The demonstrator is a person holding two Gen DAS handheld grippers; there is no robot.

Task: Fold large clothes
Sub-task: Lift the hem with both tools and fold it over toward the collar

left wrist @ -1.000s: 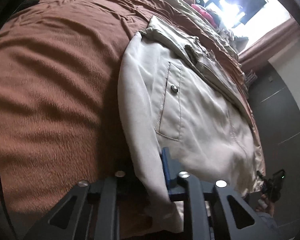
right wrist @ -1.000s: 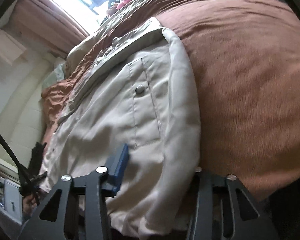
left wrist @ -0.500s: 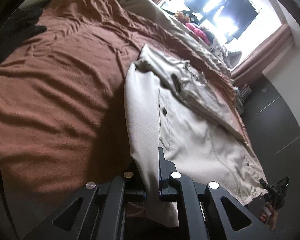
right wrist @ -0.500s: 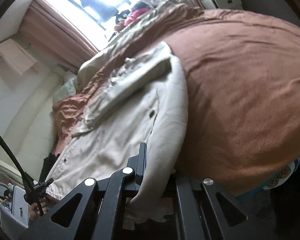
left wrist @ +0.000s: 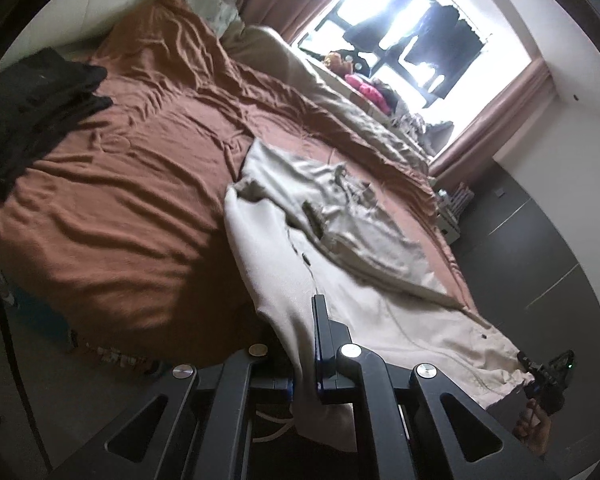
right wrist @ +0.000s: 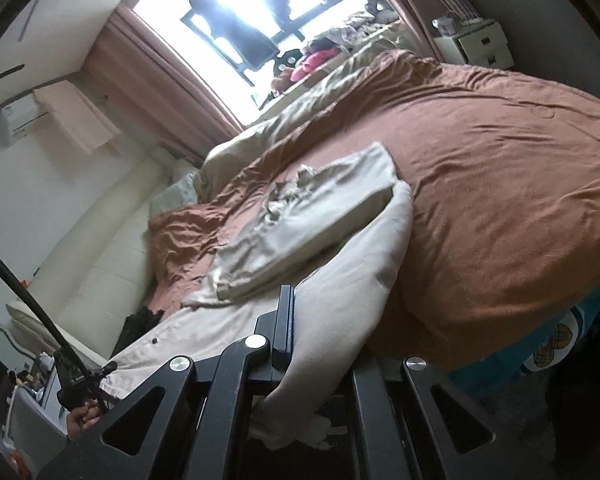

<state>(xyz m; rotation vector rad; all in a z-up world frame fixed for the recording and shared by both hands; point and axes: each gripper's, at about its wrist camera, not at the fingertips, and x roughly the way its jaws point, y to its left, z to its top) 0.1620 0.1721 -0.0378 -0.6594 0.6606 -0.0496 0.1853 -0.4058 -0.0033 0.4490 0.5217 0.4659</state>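
A beige jacket (left wrist: 360,248) lies partly on the brown bed (left wrist: 132,200), its near end lifted off the edge. My left gripper (left wrist: 306,356) is shut on one bottom corner of the jacket. My right gripper (right wrist: 300,344) is shut on the other bottom corner of the jacket (right wrist: 332,248). The cloth hangs stretched between the two grippers. The collar end rests crumpled on the bedspread. Each gripper shows small in the other's view, my right gripper at the lower right of the left wrist view (left wrist: 548,372) and my left gripper at the lower left of the right wrist view (right wrist: 80,380).
A black garment (left wrist: 32,104) lies at the far left of the bed. A beige quilt (left wrist: 340,104) runs along the window side. A bright window (left wrist: 412,24) with curtains is behind. A white drawer unit (right wrist: 476,44) stands by the bed. Dark floor lies below.
Both grippers have closed on the jacket's bottom corners and pulled back and up from the bed. The jacket's lower part now hangs off the bed edge, and more of the room shows.
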